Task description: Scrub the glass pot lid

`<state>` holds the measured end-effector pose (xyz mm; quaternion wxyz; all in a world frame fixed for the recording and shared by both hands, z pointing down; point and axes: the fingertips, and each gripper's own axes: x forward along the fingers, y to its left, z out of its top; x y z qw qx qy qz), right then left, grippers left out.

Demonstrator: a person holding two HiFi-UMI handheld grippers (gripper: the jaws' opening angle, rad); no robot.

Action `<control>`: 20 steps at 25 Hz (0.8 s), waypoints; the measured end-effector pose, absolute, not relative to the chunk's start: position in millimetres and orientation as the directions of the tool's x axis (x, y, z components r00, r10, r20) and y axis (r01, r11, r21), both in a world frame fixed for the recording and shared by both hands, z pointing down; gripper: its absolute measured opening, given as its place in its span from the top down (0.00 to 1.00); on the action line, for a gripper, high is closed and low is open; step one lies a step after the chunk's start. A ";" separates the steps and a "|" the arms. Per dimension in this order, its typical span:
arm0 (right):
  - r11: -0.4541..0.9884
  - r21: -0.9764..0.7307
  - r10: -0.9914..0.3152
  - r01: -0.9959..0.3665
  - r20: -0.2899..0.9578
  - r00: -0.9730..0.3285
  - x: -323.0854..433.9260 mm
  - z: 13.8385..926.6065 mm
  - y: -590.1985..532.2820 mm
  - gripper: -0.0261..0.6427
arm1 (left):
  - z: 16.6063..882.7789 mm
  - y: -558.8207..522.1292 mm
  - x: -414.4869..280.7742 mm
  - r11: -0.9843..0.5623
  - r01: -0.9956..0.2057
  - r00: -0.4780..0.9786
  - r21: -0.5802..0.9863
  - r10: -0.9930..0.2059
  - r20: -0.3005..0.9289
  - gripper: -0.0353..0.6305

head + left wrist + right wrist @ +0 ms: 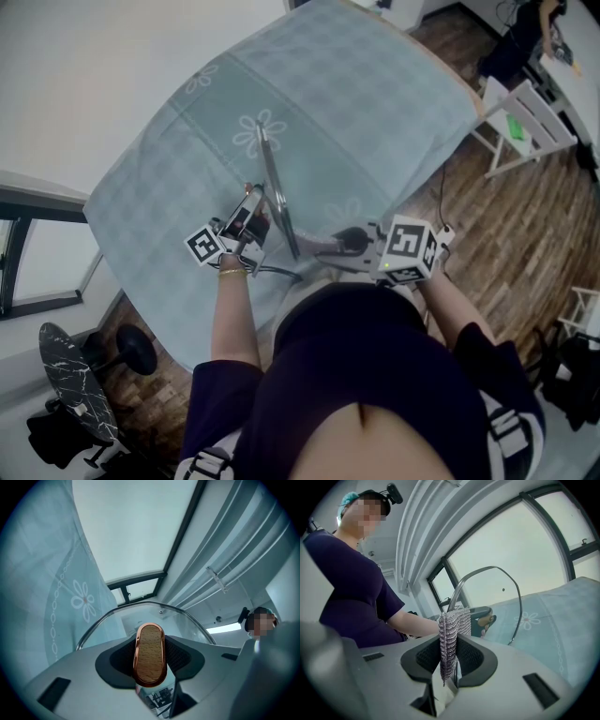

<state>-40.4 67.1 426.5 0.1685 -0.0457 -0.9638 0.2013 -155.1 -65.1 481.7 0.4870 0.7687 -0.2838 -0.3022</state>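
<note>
**Item: glass pot lid** (275,187). It stood on edge over the near part of the tablecloth (375,112). Whether its lower rim rested on the cloth could not be told.

**Hold:** the left gripper (255,220) was clamped on the wooden knob (150,654).

**Tool:** the right gripper (352,242) was pinched on a limp mesh scrubber (452,639), just beside the lid. Contact could not be judged.

**Hazards:** with only the knob held, sideways scrubbing pressure would likely swivel the lid or slide the knob between the pads. A dropped lid could roll off the near table edge. The loosely hanging mesh might pull free.

**Clearance:** open cloth lay far and right, with little room near the person.
</note>
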 end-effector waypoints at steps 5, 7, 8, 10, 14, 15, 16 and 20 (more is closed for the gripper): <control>0.910 -0.410 0.203 0.055 0.327 -0.923 -35.5 428.2 71.1 0.84 | 482.4 -64.5 -156.1 -0.364 -0.133 0.651 0.922 -0.734 -0.195 0.69; 0.917 -0.395 0.205 0.054 0.351 -0.914 -31.9 429.4 69.7 0.84 | 481.9 -63.4 -155.9 -0.369 -0.127 0.653 0.921 -0.729 -0.202 0.70; 0.921 -0.386 0.204 0.053 0.361 -0.910 -30.1 429.3 68.7 0.84 | 481.6 -62.5 -156.1 -0.371 -0.125 0.654 0.920 -0.728 -0.205 0.69; 0.927 -0.371 0.195 0.047 0.374 -0.907 -26.8 427.8 63.5 0.84 | 481.4 -61.5 -156.8 -0.373 -0.121 0.655 0.920 -0.727 -0.209 0.69; 0.937 -0.348 0.142 -0.003 0.390 -0.910 -21.2 429.1 37.2 0.84 | 482.7 -62.1 -158.0 -0.371 -0.114 0.653 0.922 -0.727 -0.212 0.70; 0.941 -0.338 0.125 -0.017 0.394 -0.911 -20.6 430.6 29.5 0.84 | 482.9 -61.7 -158.1 -0.371 -0.112 0.653 0.922 -0.727 -0.213 0.69; 0.945 -0.326 0.107 -0.032 0.399 -0.911 -21.1 432.3 21.8 0.84 | 482.7 -61.2 -158.2 -0.372 -0.110 0.654 0.922 -0.726 -0.215 0.70; 0.959 -0.265 0.022 -0.104 0.433 -0.901 -30.6 442.1 -11.3 0.84 | 482.5 -61.2 -159.7 -0.376 -0.109 0.657 0.920 -0.722 -0.218 0.69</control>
